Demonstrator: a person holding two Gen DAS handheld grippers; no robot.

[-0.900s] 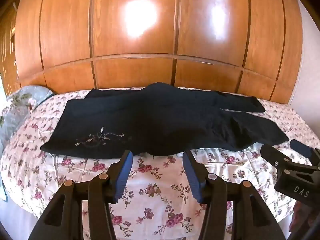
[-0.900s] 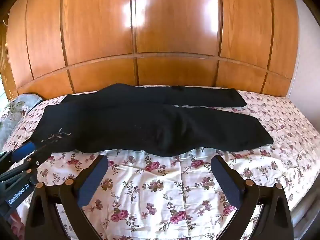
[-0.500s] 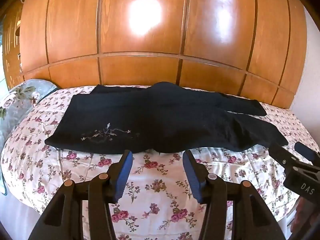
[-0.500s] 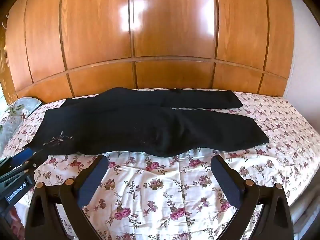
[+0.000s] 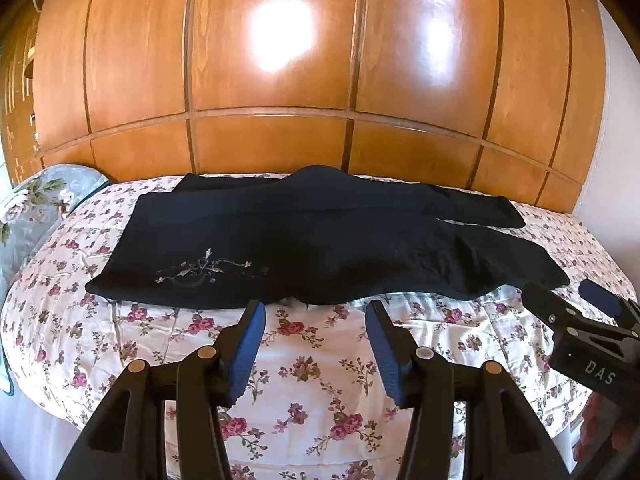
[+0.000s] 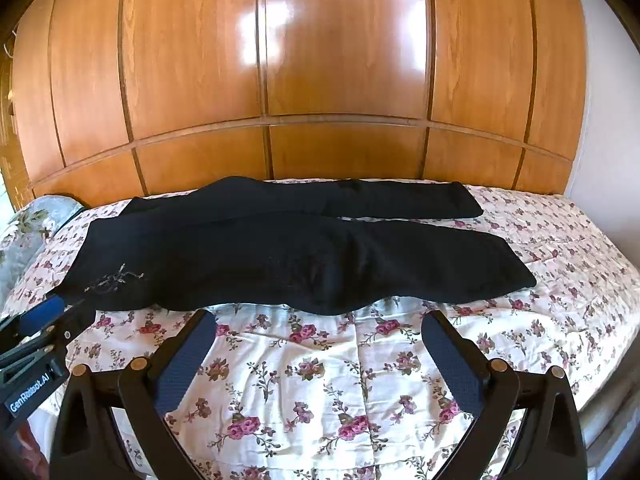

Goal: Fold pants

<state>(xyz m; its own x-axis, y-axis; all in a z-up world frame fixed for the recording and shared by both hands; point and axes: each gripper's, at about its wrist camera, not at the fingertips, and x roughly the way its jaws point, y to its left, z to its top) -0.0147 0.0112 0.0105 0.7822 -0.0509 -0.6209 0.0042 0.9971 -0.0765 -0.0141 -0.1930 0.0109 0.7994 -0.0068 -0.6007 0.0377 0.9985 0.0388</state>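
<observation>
Black pants (image 5: 320, 240) lie flat across the floral bedspread, waist at the left with a small embroidered motif (image 5: 204, 270), both legs reaching right. They also show in the right wrist view (image 6: 288, 248). My left gripper (image 5: 316, 308) is open and empty, hovering above the bed just short of the pants' near edge. My right gripper (image 6: 316, 320) is wide open and empty, also near that edge. Each gripper shows at the edge of the other's view: the right one (image 5: 576, 300), the left one (image 6: 52, 312).
The bed (image 6: 320, 392) has a floral quilt. A wooden panelled wardrobe (image 5: 280, 80) stands behind it. A pale floral pillow (image 5: 36, 204) lies at the left end. A white wall (image 6: 616, 140) is at the right.
Both grippers have drawn back and risen a little, so the pants sit slightly further off. Both grippers stay open.
</observation>
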